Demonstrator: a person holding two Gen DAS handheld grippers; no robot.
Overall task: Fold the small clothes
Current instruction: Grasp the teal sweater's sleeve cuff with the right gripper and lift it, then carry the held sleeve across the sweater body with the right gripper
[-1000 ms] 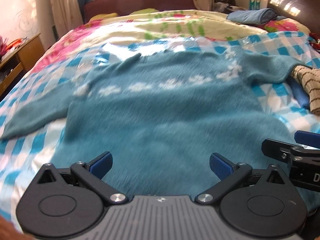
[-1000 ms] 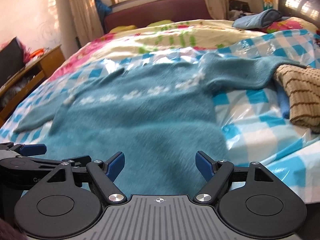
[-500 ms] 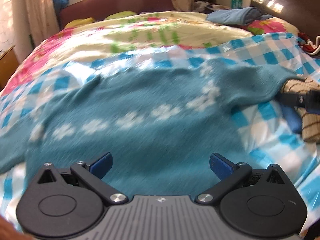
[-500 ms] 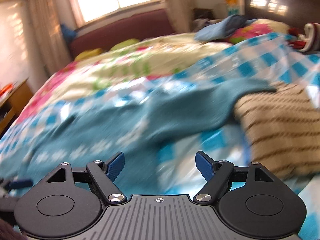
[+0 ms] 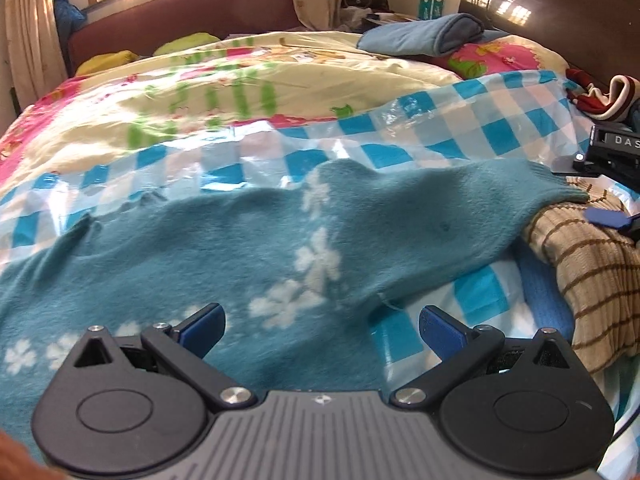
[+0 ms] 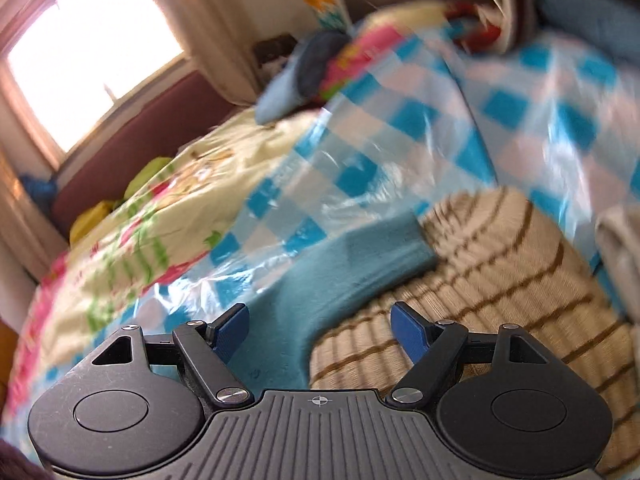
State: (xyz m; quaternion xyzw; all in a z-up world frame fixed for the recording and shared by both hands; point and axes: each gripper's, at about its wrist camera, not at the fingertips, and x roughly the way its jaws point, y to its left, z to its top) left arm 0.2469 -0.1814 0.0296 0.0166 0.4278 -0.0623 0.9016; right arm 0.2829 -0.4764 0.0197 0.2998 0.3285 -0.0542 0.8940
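Right hand-held gripper [image 6: 318,326], jaws apart, hovers just before the teal sweater's [image 5: 240,264] sleeve cuff [image 6: 384,248]. Left hand-held gripper [image 5: 320,328] gapes above its body. Sweater seemingly unfolded; every fold remains.

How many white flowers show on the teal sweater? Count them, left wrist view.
About 6 on the teal sweater: three in the middle, three fainter at the lower left. Blur blunts the count; the left claw may hide more.

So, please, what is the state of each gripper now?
Left gripper: open, holding nothing.
Right gripper: open, holding nothing, near the sweater sleeve.
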